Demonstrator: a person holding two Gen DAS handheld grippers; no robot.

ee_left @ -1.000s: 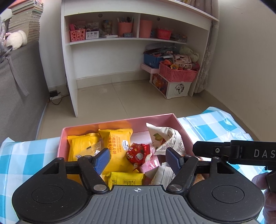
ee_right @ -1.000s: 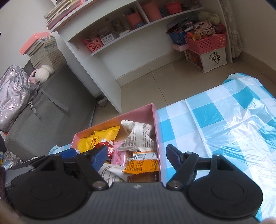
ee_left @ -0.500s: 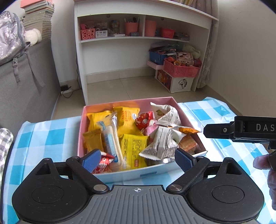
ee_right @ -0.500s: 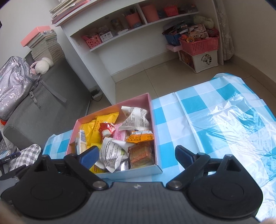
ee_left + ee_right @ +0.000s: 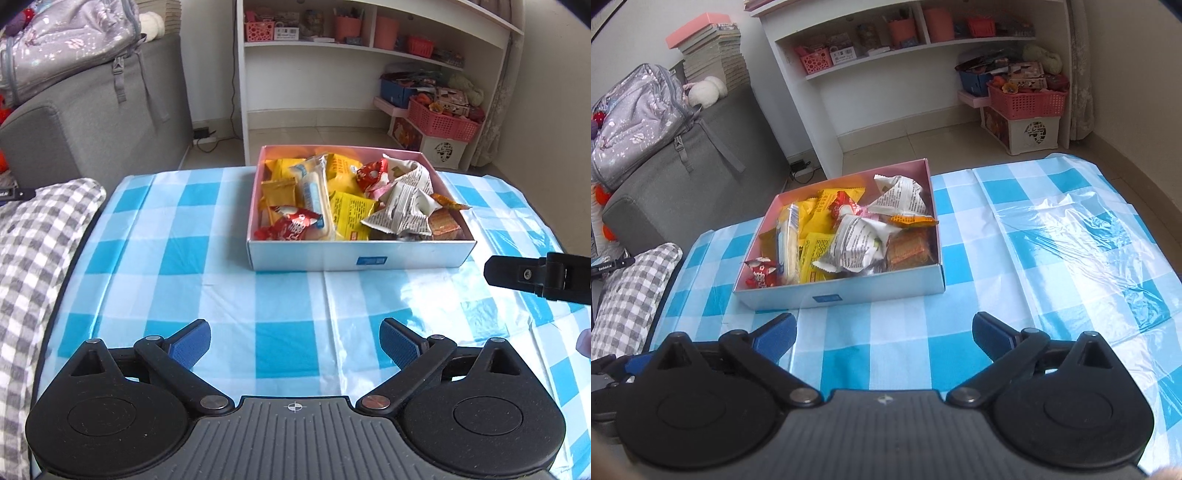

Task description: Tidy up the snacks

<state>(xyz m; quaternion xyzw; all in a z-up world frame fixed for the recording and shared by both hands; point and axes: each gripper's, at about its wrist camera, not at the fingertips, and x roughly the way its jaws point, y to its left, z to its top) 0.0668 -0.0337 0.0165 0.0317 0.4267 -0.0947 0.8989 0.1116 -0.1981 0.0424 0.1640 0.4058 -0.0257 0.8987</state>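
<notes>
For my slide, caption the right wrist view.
Open right gripper, jaws opening, empty above the checked tablecloth, facing the box filled with snacks.

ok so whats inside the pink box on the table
The box holds loose snack packets: yellow ones, a red one, white printed wrappers, a long white bar, an orange-brown biscuit pack. The pile covers whatever lies underneath.

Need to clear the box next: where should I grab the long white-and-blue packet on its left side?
Likely across its narrow width near the middle, coming from above. The long white-and-blue packet lies lengthwise atop yellow packets in the box, so its long edges are exposed.
</notes>
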